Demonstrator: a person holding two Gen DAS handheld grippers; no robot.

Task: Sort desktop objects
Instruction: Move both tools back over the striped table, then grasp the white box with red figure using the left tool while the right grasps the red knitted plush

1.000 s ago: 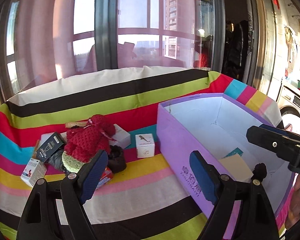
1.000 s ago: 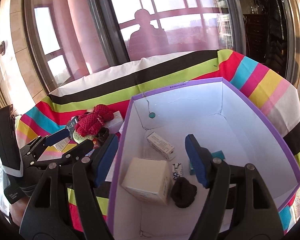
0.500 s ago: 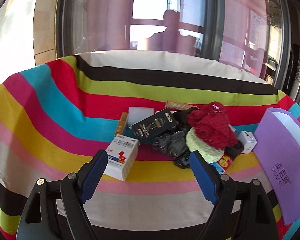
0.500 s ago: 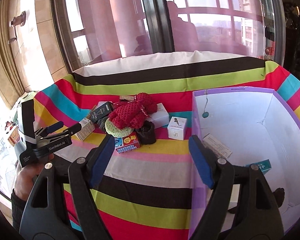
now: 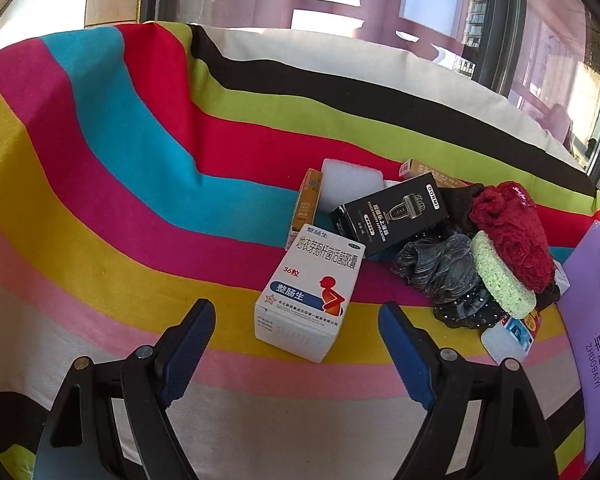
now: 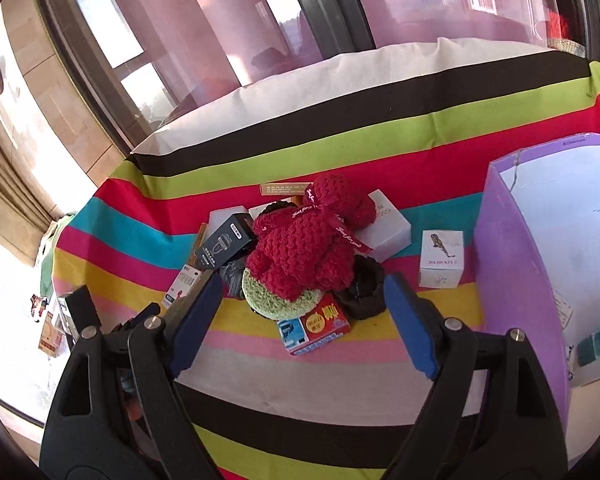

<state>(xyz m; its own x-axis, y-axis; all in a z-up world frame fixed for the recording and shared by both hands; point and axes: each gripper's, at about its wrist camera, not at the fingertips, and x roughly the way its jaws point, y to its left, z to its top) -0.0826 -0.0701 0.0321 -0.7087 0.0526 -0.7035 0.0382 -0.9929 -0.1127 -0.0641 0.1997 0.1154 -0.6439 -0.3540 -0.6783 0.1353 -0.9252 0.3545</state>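
Note:
A pile of objects lies on the striped tablecloth. My left gripper is open and empty, just in front of a white medicine box. Behind the box are a black box, a grey scrunchie and a red knitted item. My right gripper is open and empty, hovering near the red knitted item and a red-and-blue small box. A purple box stands at the right, and it also shows in the left wrist view.
A small white cube box and a flat white box lie between the pile and the purple box. Windows stand behind the table. The table's left edge drops off near the left gripper's handle.
Both grippers have swung left, away from the purple box and toward the pile. The left gripper has come close to the white medicine box. Both stay open.

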